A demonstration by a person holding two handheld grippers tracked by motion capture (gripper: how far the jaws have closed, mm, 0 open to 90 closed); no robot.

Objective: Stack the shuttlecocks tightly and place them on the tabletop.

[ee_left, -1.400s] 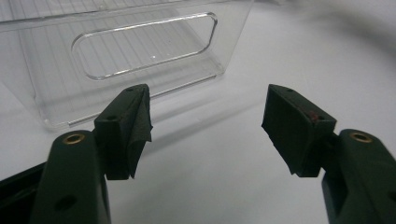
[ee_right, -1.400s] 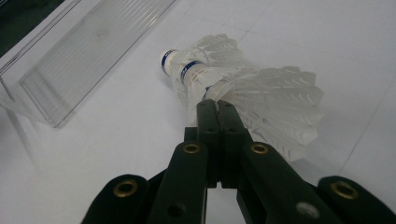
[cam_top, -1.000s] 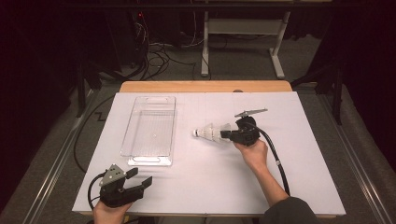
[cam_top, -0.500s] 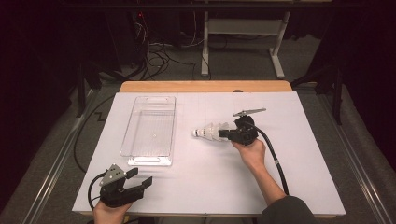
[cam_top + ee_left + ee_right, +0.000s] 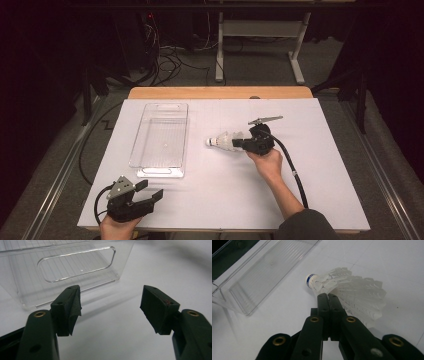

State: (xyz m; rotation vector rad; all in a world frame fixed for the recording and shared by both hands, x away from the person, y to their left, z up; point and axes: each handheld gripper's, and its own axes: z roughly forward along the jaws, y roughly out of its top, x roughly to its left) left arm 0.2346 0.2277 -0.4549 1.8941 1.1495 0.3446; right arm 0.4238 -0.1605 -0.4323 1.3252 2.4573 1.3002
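A white feather shuttlecock [image 5: 222,141] with a blue-banded cork lies on its side near the middle of the white table, cork pointing left. My right gripper [image 5: 238,142] comes at it from the right. In the right gripper view its jaws [image 5: 327,296] are pressed together at the shuttlecock [image 5: 354,290], pinching the feather skirt just behind the cork. My left gripper [image 5: 150,189] rests at the table's near left corner, open. Between its fingers [image 5: 110,300] there is only bare table.
A clear plastic bin [image 5: 161,172] stands lengthwise left of the shuttlecock, with nothing in it. Its handled end wall [image 5: 75,267] faces the left gripper at close range, and it shows as the clear bin [image 5: 262,272] up and left of the right jaws. A black cable [image 5: 295,170] trails along the right forearm.
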